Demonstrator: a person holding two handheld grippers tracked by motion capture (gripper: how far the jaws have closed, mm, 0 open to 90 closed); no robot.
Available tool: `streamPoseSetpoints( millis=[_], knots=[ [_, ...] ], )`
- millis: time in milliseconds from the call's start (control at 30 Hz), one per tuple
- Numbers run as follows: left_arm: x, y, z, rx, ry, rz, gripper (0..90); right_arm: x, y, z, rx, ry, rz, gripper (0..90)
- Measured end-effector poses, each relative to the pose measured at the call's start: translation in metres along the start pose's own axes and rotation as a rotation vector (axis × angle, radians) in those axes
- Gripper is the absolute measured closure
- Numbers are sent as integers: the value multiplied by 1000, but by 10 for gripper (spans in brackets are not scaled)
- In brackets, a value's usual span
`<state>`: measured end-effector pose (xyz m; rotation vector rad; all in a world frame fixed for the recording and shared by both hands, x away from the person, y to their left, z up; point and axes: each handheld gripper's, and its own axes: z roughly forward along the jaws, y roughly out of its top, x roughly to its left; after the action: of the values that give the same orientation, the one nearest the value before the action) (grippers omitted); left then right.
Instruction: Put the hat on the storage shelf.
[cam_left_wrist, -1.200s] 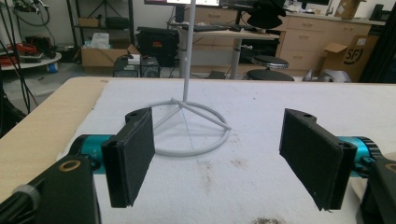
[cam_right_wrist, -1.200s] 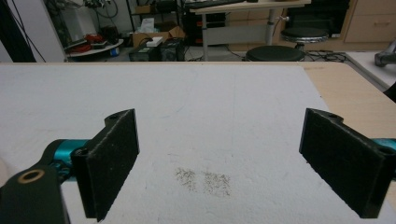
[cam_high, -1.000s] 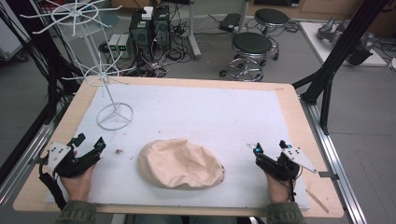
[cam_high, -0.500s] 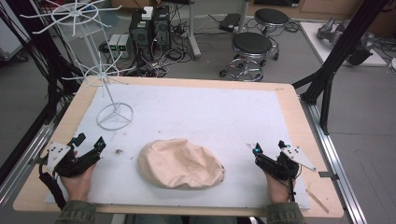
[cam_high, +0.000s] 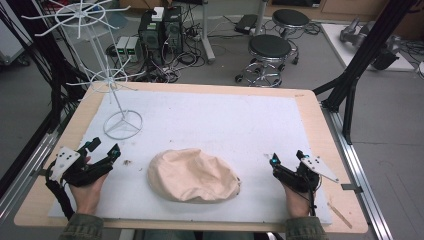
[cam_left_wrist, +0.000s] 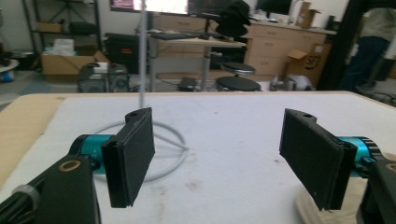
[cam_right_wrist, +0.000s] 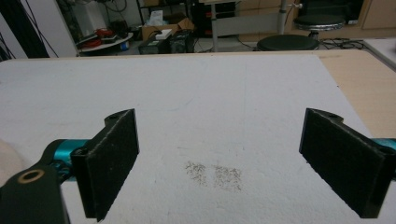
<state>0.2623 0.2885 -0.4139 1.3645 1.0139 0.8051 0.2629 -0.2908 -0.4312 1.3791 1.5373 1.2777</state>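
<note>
- Workshop floor behind the table: two black stools, computer cases and loose cables.
- Wooden table, topped by a white mat that covers most of it.
- Beige cloth cap, lying crumpled on the mat's near middle, between the two grippers and touching neither.
- White wire rack, upright on a ring base at the mat's far left corner.
- Left gripper, held in a hand at the near left edge; jaws spread wide, nothing between them, ring base seen beyond in the left gripper view.
- Right gripper, held at the near right; jaws likewise wide apart and empty, over bare mat with a brownish smudge.
</note>
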Motion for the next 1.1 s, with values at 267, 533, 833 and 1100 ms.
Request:
streamPoseSetpoints(
  millis=[267,533,833,1100],
  knots=[
    [-13,14,4,27,-118,5,266,0,0,0,-1,5,3,111],
    [-28,16,12,62,-212,33,278,0,0,1,0,4,4,111],
    [-47,18,19,119,-315,77,275,0,0,1,8,7,12,111],
    [-56,18,24,166,-410,103,281,0,0,1,10,10,10,111]
  ],
)
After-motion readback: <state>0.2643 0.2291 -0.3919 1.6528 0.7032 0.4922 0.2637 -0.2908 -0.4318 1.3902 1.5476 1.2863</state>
